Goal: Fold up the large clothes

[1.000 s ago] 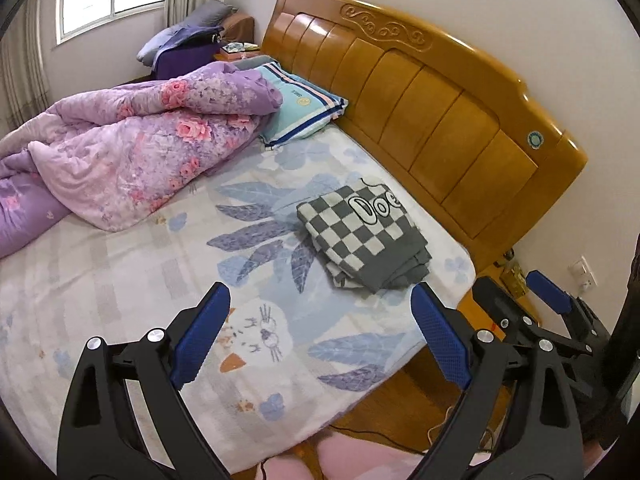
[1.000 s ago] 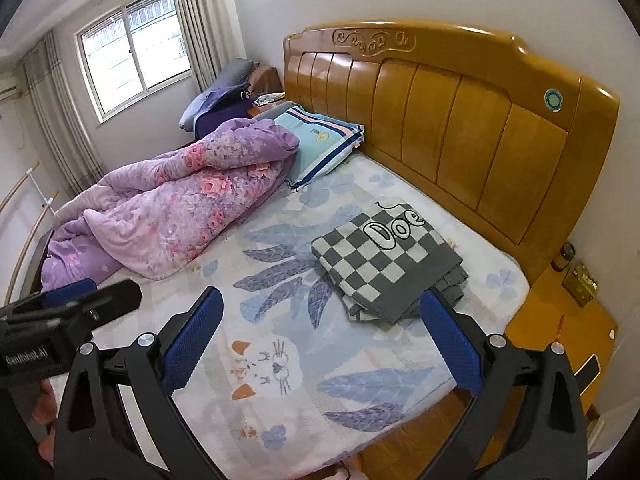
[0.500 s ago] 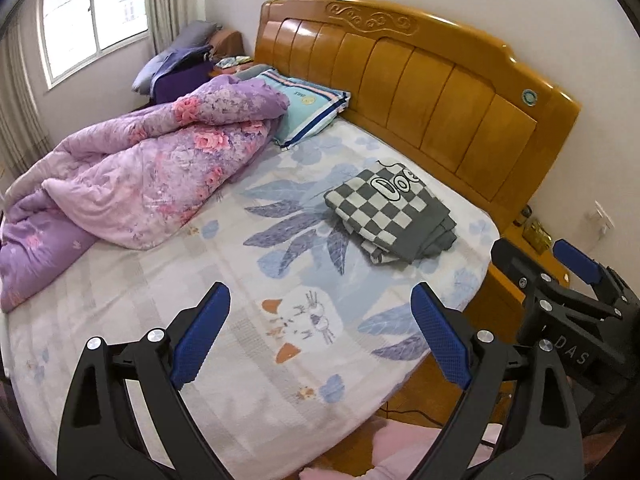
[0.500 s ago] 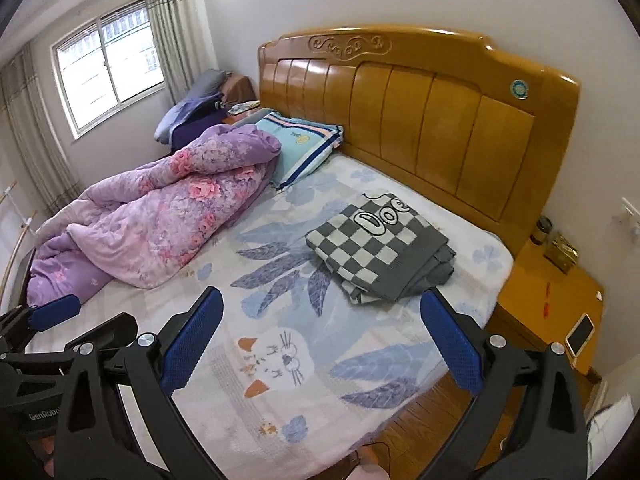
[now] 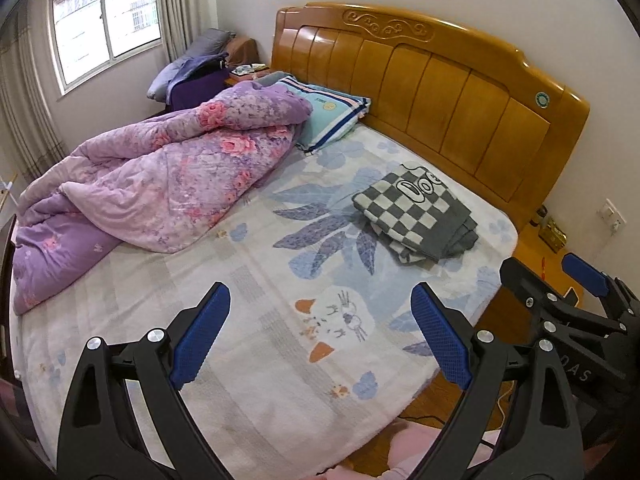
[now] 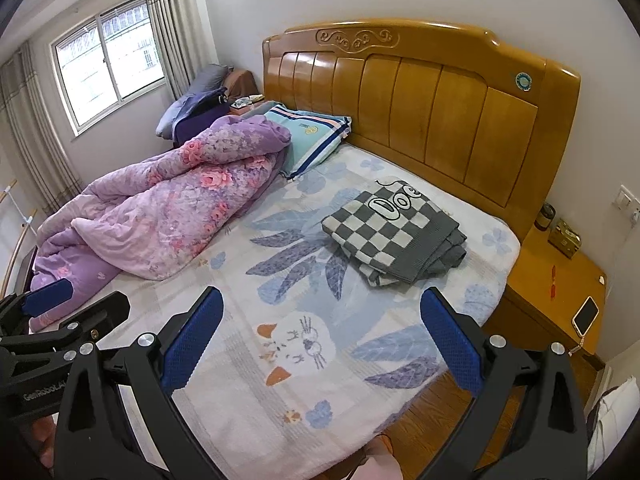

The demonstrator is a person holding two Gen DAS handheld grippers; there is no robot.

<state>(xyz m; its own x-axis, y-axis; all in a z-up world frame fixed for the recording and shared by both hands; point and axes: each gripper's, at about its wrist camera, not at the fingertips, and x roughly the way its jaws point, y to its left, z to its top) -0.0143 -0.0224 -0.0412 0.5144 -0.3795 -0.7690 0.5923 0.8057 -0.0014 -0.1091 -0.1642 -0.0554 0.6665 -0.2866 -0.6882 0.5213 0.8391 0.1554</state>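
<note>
grey-and-white checked cloth, the sweater (image 5: 416, 216), lies already folded into a flat rectangular stack on the bed sheet (image 5: 280, 320), near the wooden headboard (image 5: 440, 92) and towards the nightstand (image 6: 560, 276) side. judged from that neat stack, the folding looks finished or close to it, and both tools are held back over the near edge of the bed, touching nothing.

the left gripper (image 5: 320, 332) stands wide, its blue pads far apart and nothing between them; the right gripper (image 6: 322, 332) is likewise spread wide and empty. in the left wrist view the sweater sits at about one o'clock from the left gripper, well apart from it; in the right wrist view it sits at about one o'clock too, well apart, beyond the cat print on the sheet.

if any step remains, it would call for reaching forward across the sheet to the stack, perhaps to square its uneven lower layers at the near corner. the purple floral quilt (image 5: 160, 184) lies bunched at ten o'clock, clear of the stack.
</note>
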